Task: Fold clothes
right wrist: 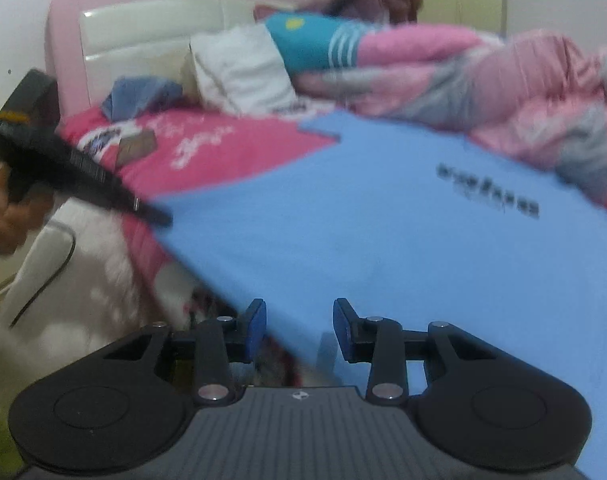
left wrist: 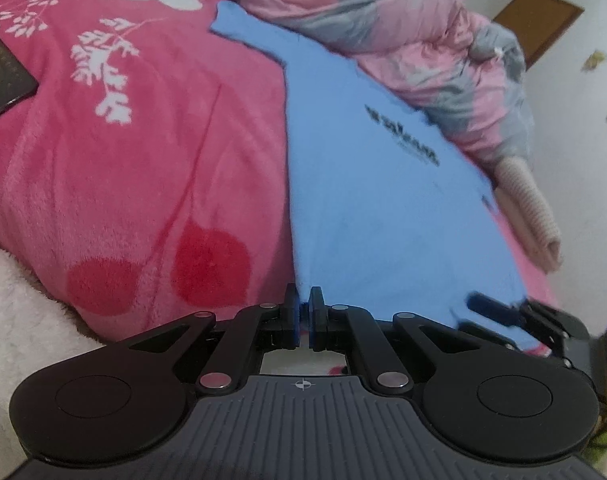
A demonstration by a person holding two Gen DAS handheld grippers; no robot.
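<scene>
Left gripper (left wrist: 304, 306) pinching blue T-shirt (left wrist: 367, 208) hem corner; right gripper (right wrist: 299, 328) half-open astride hem, not clamped. Risk: lopsided lift, shirt dragging across bed (left wrist: 143, 168).

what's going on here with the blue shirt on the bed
A person with a gripper in each hand is folding a blue shirt spread on a pink blanket. The left gripper is shut on the shirt's near corner. The right gripper has its fingers apart around the shirt's near edge, not yet pinching it.
</scene>
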